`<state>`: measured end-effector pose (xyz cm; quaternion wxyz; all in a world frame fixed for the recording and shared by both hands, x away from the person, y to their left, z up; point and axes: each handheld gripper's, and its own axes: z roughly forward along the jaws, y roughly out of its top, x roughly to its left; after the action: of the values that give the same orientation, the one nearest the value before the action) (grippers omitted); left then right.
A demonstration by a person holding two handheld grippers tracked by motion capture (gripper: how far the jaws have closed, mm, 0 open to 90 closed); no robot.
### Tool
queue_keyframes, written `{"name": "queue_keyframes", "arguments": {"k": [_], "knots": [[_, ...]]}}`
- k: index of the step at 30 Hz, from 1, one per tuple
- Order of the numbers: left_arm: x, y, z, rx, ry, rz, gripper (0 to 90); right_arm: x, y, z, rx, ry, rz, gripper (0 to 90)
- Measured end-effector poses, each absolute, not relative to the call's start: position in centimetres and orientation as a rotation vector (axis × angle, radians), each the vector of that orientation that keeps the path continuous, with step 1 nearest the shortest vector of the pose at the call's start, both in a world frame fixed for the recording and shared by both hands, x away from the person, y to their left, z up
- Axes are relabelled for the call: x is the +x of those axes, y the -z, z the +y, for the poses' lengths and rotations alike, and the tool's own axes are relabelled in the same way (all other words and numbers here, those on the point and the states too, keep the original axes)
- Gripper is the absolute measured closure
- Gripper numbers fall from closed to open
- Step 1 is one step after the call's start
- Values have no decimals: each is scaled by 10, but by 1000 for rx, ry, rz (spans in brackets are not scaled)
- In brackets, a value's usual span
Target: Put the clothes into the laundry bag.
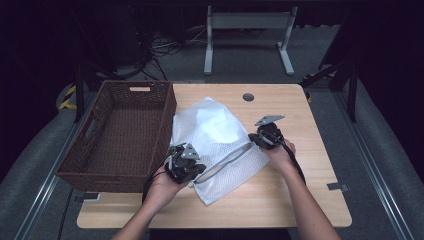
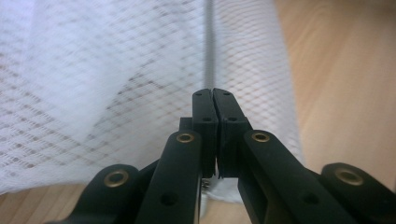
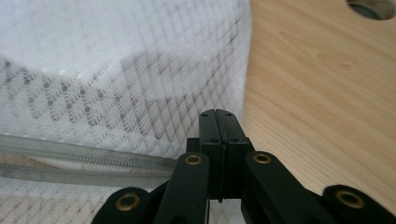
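White mesh laundry bag (image 1: pixel 220 150) lies on the wooden surface (image 1: pixel 300 200), just beside the right wall of the wicker basket (image 1: pixel 120 135) and touching it at the upper left corner. Its grey zipper (image 1: pixel 225 159) runs across the near half and gapes open in a long slit. Left gripper (image 1: pixel 192 175) sits at the near-left end of the zipper, right gripper (image 1: pixel 257 141) at the far-right end. In both gripper views the jaws are clenched flat together; in the left gripper view the zipper line (image 2: pixel 208 46) runs straight out from the jaw tips and a fold of mesh shows under them, so this pair seems to pinch the bag's edge — whether the right pair pinches mesh or merely rests on it I cannot tell, since the mesh (image 3: pixel 116 70) lies beside and beneath its tips. Judged step: taking hold of the two zipper ends to spread or lift the mouth. To do it well, grip the stiff zipper tape rather than loose netting, which would slip or tear; pull both ends evenly so the slit stays taut; lift low so the contents do not slide out. Contents: a white, soft lump (image 1: pixel 215 124) shows through the far half of the bag — likely cloth, not identifiable. The basket holds nothing.
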<state>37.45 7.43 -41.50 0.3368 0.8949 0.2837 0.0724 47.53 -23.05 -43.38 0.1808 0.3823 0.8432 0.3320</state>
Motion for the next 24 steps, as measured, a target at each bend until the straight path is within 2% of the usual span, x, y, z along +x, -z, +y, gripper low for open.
{"name": "queue_keyframes", "arguments": {"k": [4,11,24], "knots": [[382,431,68,2409,-163,760,892,480,447,-222,1076,-874,2436,900],[386,446,65,2503,-161,791,899,479,450,-226,1069,-801,2446,900],[401,447,54,2503,-175,810,900,460,448,-250,1089,-754,2432,900]]}}
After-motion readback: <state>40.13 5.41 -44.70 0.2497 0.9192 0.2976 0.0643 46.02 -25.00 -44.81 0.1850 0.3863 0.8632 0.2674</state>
